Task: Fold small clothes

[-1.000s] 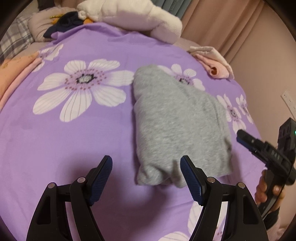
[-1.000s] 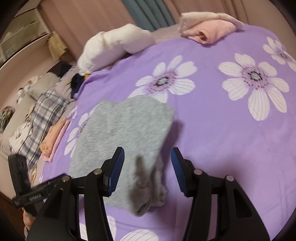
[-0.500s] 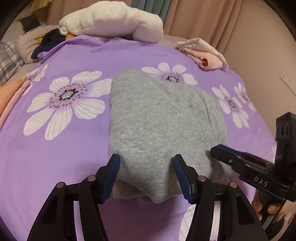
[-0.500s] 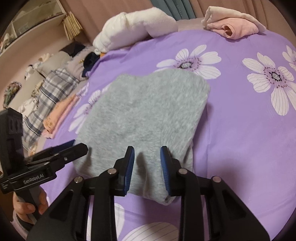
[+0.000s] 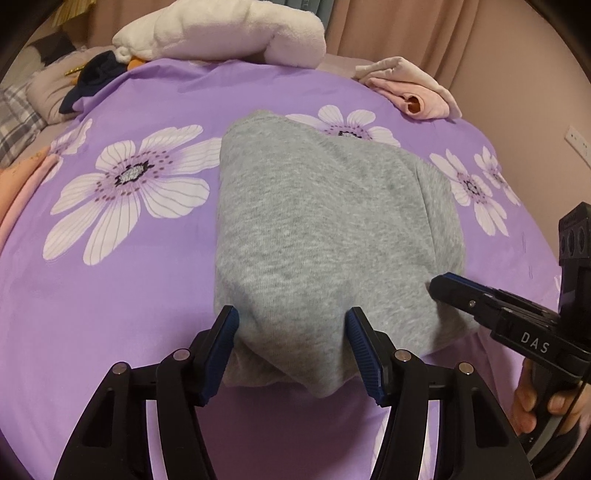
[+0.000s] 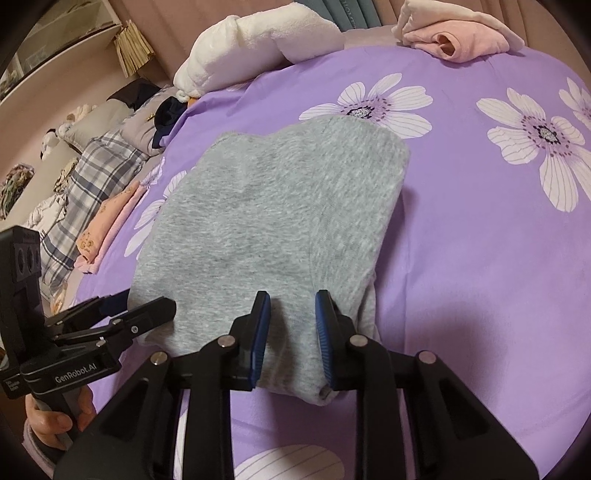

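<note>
A folded grey knit garment [image 5: 317,221] lies on the purple flowered bedspread [image 5: 110,288]; it also shows in the right wrist view [image 6: 266,221]. My left gripper [image 5: 291,343] straddles its near left corner with the jaws wide, cloth between the blue pads. My right gripper [image 6: 291,339] has its jaws close together on the garment's near right corner. It shows from the side in the left wrist view [image 5: 458,291], at the garment's right edge. The left gripper shows in the right wrist view [image 6: 140,310].
A white plush blanket [image 5: 229,29] and a folded pink and cream garment [image 5: 410,88] lie at the far edge of the bed. Plaid, peach and dark clothes [image 6: 92,184] are piled on the left side. A wall is on the right.
Both grippers moved forward onto the garment's near edge. The right jaws narrowed from wide to close on the cloth. The left jaws narrowed only a little.
</note>
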